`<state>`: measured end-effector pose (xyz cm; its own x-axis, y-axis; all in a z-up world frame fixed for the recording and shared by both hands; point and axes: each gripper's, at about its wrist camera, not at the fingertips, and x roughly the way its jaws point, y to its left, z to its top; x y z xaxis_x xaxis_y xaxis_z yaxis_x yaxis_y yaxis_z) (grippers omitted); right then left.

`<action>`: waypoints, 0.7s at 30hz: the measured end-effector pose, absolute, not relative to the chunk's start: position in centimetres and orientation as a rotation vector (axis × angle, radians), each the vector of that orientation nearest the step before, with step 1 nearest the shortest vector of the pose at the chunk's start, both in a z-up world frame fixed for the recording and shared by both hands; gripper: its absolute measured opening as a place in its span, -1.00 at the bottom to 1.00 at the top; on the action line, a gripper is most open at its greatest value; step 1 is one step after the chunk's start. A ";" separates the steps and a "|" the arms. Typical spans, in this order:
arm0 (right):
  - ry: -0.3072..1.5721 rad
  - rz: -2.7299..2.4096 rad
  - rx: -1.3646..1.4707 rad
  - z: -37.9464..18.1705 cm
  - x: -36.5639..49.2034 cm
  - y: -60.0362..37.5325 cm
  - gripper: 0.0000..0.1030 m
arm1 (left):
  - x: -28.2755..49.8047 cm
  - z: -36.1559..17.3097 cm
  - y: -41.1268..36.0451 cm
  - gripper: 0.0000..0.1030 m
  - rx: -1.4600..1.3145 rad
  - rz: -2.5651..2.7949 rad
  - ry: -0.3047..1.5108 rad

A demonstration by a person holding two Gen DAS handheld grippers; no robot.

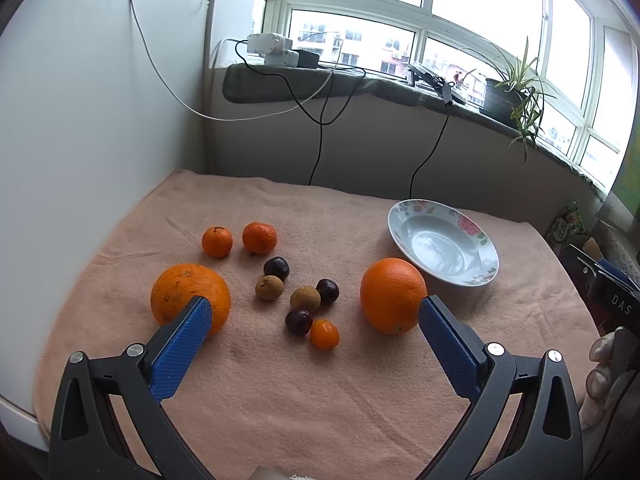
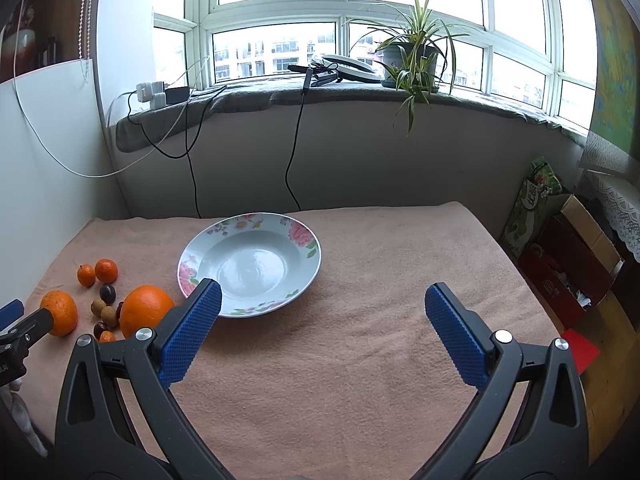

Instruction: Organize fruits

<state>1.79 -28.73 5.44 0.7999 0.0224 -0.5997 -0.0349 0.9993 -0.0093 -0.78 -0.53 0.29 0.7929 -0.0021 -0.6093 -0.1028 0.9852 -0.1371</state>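
Note:
A floral plate (image 1: 482, 264) (image 2: 308, 254) sits empty on the pink towel. In the left wrist view two big oranges lie on the towel: one at left (image 1: 184, 292), one beside the plate (image 1: 392, 294). Between them lie two small mandarins (image 1: 217, 241), dark plums (image 1: 276, 268), brown longans (image 1: 269, 287) and a kumquat (image 1: 324, 334). My left gripper (image 1: 314, 314) hangs open above this cluster, holding nothing. My right gripper (image 2: 322, 300) is open over bare towel just in front of the plate. The fruit cluster (image 2: 106, 304) shows at the left of the right wrist view.
A white board (image 1: 80, 120) walls the table's left side. Cables (image 1: 320, 120) hang from the windowsill behind. A potted plant (image 2: 412, 60) stands on the sill. Boxes and a green bag (image 2: 532, 208) stand off the table's right edge. A person's hand (image 1: 608, 364) holds the other tool.

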 end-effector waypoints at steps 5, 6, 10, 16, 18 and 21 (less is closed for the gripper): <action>0.648 0.032 -0.020 5.4 1.8 -28.7 1.00 | -0.8 0.4 -0.5 0.99 -0.171 0.054 0.653; 0.649 0.033 -0.020 5.4 1.9 -28.7 1.00 | -0.8 0.4 -0.4 0.99 -0.172 0.053 0.654; 0.652 0.035 -0.019 5.3 2.0 -28.6 1.00 | -0.7 0.3 -0.4 0.99 -0.172 0.053 0.658; 0.652 0.036 -0.019 5.2 1.9 -28.6 1.00 | -0.7 0.4 -0.4 0.99 -0.174 0.049 0.658; 0.651 0.035 -0.019 5.2 1.9 -28.5 1.00 | -0.7 0.4 -0.5 0.99 -0.174 0.050 0.658; 0.652 0.036 -0.019 5.2 2.0 -28.5 1.00 | -0.7 0.4 -0.5 0.99 -0.175 0.050 0.657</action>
